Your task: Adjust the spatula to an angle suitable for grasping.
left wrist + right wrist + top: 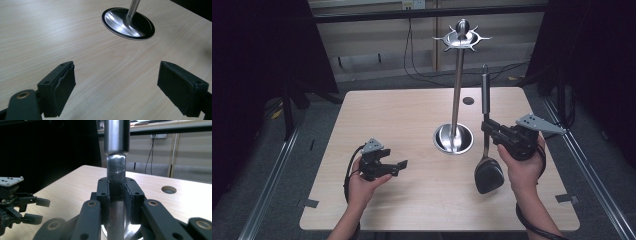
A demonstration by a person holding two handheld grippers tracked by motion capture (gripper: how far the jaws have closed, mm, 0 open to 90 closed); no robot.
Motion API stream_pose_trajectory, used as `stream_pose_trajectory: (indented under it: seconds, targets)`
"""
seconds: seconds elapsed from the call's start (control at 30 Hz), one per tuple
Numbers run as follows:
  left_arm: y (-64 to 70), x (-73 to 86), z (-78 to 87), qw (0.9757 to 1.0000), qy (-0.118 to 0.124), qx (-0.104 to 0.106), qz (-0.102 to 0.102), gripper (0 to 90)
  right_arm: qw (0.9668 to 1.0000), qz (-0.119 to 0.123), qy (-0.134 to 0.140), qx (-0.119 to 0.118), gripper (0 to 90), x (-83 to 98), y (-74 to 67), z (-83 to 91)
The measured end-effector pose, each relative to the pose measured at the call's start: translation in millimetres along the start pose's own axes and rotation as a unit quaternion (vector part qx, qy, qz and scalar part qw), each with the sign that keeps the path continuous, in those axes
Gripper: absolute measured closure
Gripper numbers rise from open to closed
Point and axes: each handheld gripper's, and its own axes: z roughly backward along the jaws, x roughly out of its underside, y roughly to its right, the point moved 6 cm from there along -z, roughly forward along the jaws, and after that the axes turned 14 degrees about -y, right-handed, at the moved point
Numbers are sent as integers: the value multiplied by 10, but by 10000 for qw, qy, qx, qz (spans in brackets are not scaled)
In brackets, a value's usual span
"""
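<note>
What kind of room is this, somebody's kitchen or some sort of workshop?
Probably a lab or recording booth, not a kitchen: black curtains flank a lone wooden table, cables hang along the bare wall, and a person works a handheld right gripper and left gripper.

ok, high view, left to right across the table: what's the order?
left hand-held gripper, jaws open over bare table → utensil stand, round base and tall pole → spatula, black head resting on the table → right hand-held gripper, jaws shut on the spatula's handle.
</note>
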Motion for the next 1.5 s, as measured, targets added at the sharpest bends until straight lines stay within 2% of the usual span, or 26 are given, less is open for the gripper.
stream_pose_trajectory:
  seconds: [0.13, 0.3, 0.37, 0.47, 0.67, 0.83, 1.0, 1.2, 1.5]
  targets:
    - [4, 2, -8, 10000, -19, 10, -15, 145, 9999, 117, 25, 16, 759, -60, -25, 35]
    - [-2, 3, -8, 10000, -26, -8, -9, 145, 9997, 136, 183, -112, 759, -135, -86, 83]
    - [-1, 5, -11, 10000, -22, 1, -2, 145, 9994, 222, 226, -134, 759, -162, -123, 93]
    - [-2, 6, -4, 10000, -31, -15, -18, 145, 9992, 308, 236, -88, 759, -194, -166, 89]
    - [-21, 13, -6, 10000, -29, -38, 7, 145, 9985, 339, 406, -113, 759, -301, -215, 108]
    - [-10, 9, -7, 10000, -29, -42, -14, 146, 9984, 367, 398, -133, 759, -376, -248, 77]
    - [-14, 14, -11, 10000, -41, -30, -15, 146, 9987, 294, 403, -117, 759, -399, -260, 29]
    - [-23, 16, -10, 10000, -29, -28, 2, 146, 9986, 365, 375, -71, 758, -401, -255, -32]
    - [-22, 16, -9, 10000, -45, -34, -11, 146, 9988, 335, 361, -51, 758, -357, -244, -90]
